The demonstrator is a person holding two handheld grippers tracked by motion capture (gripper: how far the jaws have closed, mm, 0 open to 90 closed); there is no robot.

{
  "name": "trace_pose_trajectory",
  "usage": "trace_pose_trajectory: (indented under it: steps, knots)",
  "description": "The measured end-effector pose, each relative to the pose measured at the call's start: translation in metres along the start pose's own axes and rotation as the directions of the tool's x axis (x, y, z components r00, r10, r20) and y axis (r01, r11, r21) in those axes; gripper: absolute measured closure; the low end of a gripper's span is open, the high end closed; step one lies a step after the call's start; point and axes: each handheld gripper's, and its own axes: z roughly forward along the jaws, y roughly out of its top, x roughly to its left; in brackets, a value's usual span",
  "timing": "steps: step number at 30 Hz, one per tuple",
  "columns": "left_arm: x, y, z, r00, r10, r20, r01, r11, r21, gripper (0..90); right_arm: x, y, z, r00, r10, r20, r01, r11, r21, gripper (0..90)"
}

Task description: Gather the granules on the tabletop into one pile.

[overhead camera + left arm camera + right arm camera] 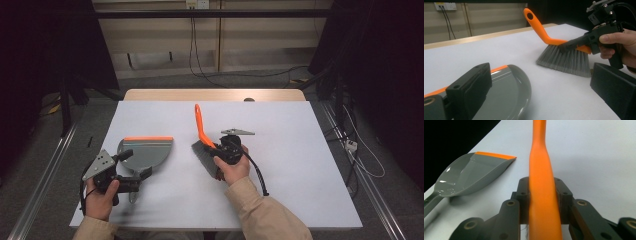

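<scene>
Right gripper (pixel 216 148) clamps brush (pixel 204 150) | dustpan (pixel 145 152) holds nothing

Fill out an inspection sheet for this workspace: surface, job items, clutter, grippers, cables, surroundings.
Surface: white table top with a wooden edge at the far side; looks clean.
Job items: hand brush with orange handle and grey bristles, bristles touching the table; grey dustpan with orange lip, lying flat to its left.
Clutter: nothing seen.
Grippers: right gripper shut on the brush handle, fingers pressing both sides. Left gripper is at the dustpan's handle end; its fingers look apart, grip unclear.
Cables: one trails from each gripper; loose cables on the floor at right, more hanging from a wall socket.
Surroundings: dark curtains either side, pale wall panels behind.
</scene>
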Motion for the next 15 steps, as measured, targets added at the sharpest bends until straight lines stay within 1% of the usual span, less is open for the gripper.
trace_pose_trajectory:
  steps: [5, 9, 11, 12, 13, 14, 15]
  knots:
    - [0.0003, -0.0001, 0.0002, 1.0, 0.005, 0.003, -0.005, 1.0, 0.001, 3.6, -0.0028, -0.0006, -0.0037, 1.0, -0.004, 0.006, 0.004, 1.0, -0.003, 71.0]
    - [0.0002, -0.0003, 0.0004, 1.0, 0.005, 0.004, -0.005, 1.0, 0.001, 3.6, -0.0027, -0.0007, -0.0056, 1.0, 0.003, 0.006, -0.003, 1.0, 0.001, 71.0]
    - [0.0004, -0.0002, 0.0003, 1.0, 0.005, 0.003, -0.005, 1.0, 0.0, 3.6, -0.002, -0.0008, -0.0069, 0.9999, 0.003, 0.015, -0.003, 1.0, -0.002, 71.1]
    - [0.0005, -0.0002, 0.0003, 1.0, 0.004, 0.003, -0.004, 1.0, 0.001, 3.6, -0.0021, -0.0007, -0.0071, 1.0, 0.0, 0.008, 0.0, 1.0, -0.001, 71.1]
    - [0.0005, -0.0002, 0.0003, 1.0, 0.004, 0.003, -0.004, 1.0, 0.001, 3.6, -0.002, -0.0007, -0.0076, 0.9999, 0.0, 0.012, 0.001, 1.0, -0.002, 71.1]
    - [0.0004, -0.0002, 0.0004, 1.0, 0.004, 0.004, -0.004, 1.0, 0.001, 3.6, -0.0019, -0.0008, -0.0086, 0.9999, 0.01, 0.008, -0.01, 1.0, -0.003, 71.1]
    - [0.0003, -0.0002, 0.0005, 1.0, 0.005, 0.004, -0.005, 1.0, 0.002, 3.6, -0.0024, -0.0008, -0.0094, 0.9997, 0.022, -0.011, -0.022, 1.0, -0.002, 71.1]
